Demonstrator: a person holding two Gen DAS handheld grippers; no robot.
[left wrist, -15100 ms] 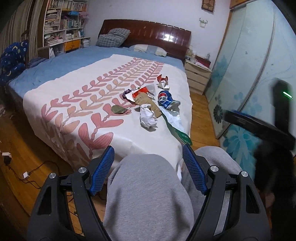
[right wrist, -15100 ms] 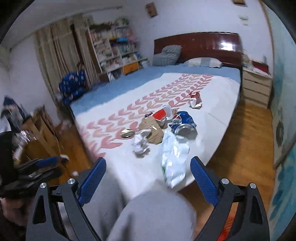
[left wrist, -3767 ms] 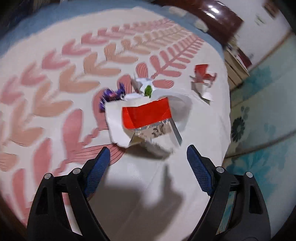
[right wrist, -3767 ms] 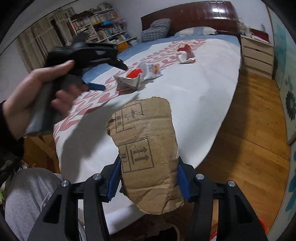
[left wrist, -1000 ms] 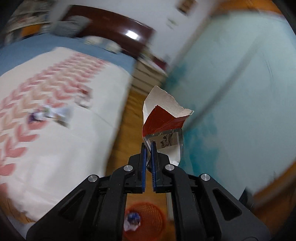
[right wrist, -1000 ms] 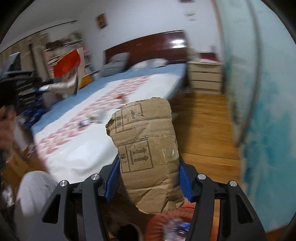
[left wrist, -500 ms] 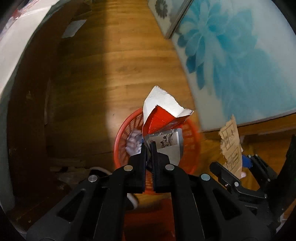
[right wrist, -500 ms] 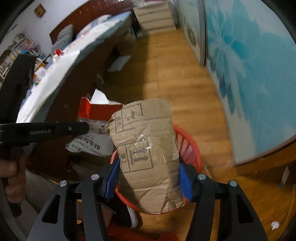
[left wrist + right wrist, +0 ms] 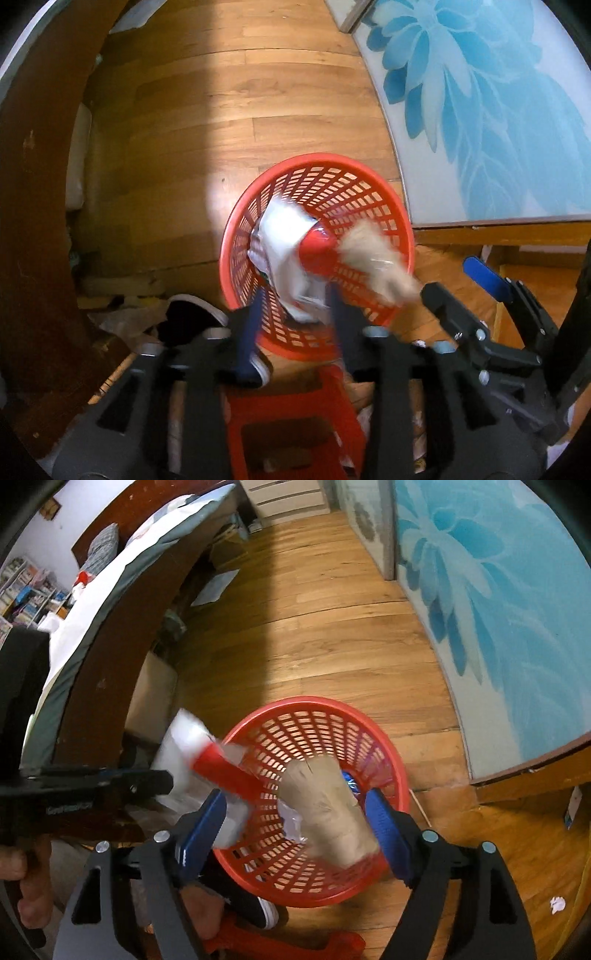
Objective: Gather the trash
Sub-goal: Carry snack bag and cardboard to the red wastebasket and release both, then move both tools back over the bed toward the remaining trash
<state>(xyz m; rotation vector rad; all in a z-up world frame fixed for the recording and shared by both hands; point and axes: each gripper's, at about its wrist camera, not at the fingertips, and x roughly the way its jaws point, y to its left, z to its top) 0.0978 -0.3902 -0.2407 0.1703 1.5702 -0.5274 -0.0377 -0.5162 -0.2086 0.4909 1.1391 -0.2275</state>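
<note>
Item: red mesh waste basket (image 9: 373, 192), standing on the wooden floor (image 9: 207, 110) between the bed frame (image 9: 107, 672) and the blue flowered wardrobe door (image 9: 491, 602). It sits below both tools, so whatever they let go falls into it.

Item: left gripper (image 9: 293, 306), pointed steeply down over the basket mouth. Jaws have just been opening and stand about half apart; the pads press on nothing. The steep aim puts the drop line inside the rim.

Item: torn red-and-white carton (image 9: 291, 251), blurred, loose between and just beyond the left jaws, over the basket's near-left wall. In the right wrist view part of it hangs outside the rim, so it may catch the edge; the blur leaves this uncertain.

Item: right gripper (image 9: 295, 812), also angled down over the basket. Jaws have just been opening and stand wide, with clear gaps on both sides of the load.

Item: brown cardboard piece (image 9: 328, 808), released, dropping inside the basket, well within the rim.

Item: earlier trash in the basket bottom, including a blue can (image 9: 349, 784) and crumpled white paper (image 9: 293, 821).

Item: red plastic stool (image 9: 291, 424), just beside the basket, under the left tool.

Item: scrap of white paper (image 9: 557, 904) on the floor, well apart from the basket, not yet collected.
</note>
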